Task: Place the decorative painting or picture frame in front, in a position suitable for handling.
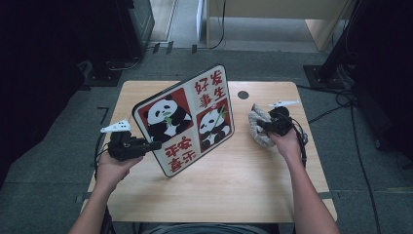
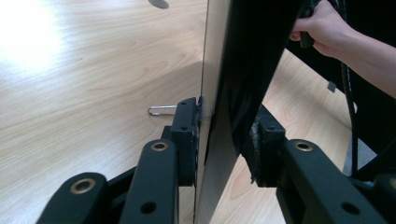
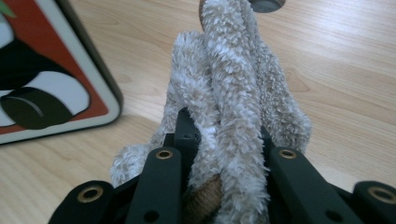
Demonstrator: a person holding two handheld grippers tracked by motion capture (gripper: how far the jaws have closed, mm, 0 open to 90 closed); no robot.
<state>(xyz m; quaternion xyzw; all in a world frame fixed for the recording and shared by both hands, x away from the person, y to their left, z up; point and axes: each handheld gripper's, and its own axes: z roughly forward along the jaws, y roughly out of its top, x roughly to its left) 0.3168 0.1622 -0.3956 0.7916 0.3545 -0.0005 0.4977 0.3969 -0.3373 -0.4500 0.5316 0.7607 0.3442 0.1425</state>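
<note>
Left tongs (image 1: 155,145) tilting board (image 1: 187,117), right tongs (image 1: 260,127) pinching cloth (image 1: 258,127)

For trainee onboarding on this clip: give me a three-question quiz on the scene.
1. True or false: the panda board lies flat on the table.
2. What does the right gripper hold? A) cloth B) cup C) pen
3. Which gripper clamps the board's edge?

Key: 1. False, it stands tilted on its lower edge. 2. A, a fluffy cloth. 3. The left gripper.
</note>
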